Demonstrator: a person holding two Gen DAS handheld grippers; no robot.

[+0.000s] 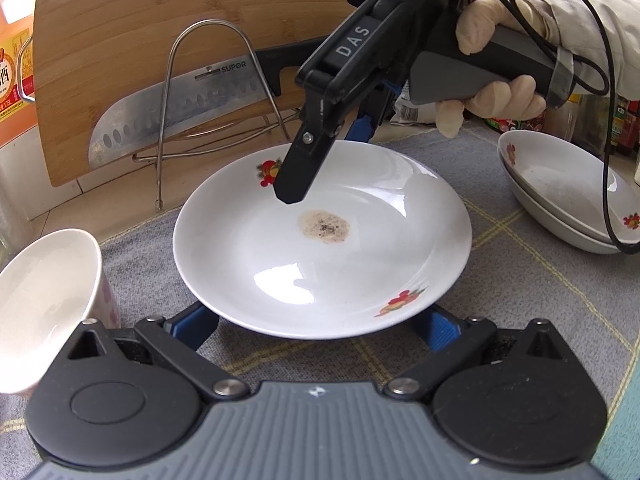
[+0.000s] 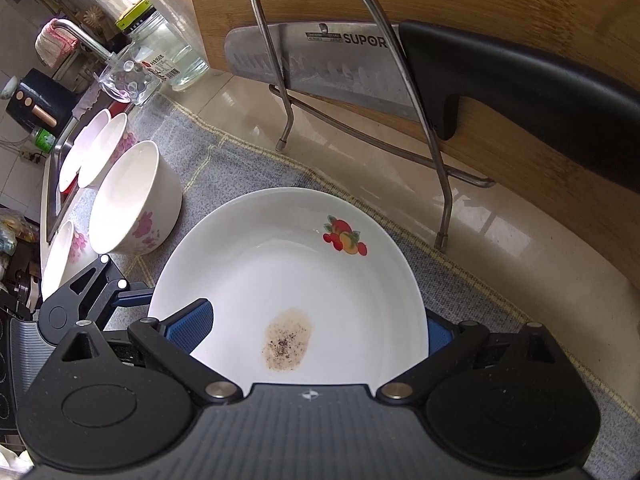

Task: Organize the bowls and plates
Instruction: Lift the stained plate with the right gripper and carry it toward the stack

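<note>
Wide-spread left gripper (image 1: 316,326) at 6 o'clock, blue pads (image 1: 192,326) flanking the near rim of the white plate (image 1: 280,276) — gripping nothing. Right gripper (image 2: 316,330) likewise wide, one pad over the plate's rim, the other outside it, not clamped. Plate flat on the grey cloth (image 1: 520,300) covering the surface, brown stain (image 1: 324,227) at centre. Stacked plates (image 1: 560,196) at 3 o'clock; flowered bowl (image 1: 44,304) at 9. Knife (image 1: 176,108) and cutting board (image 1: 132,28) at 12 — behind the wire rack (image 1: 168,92).
</note>
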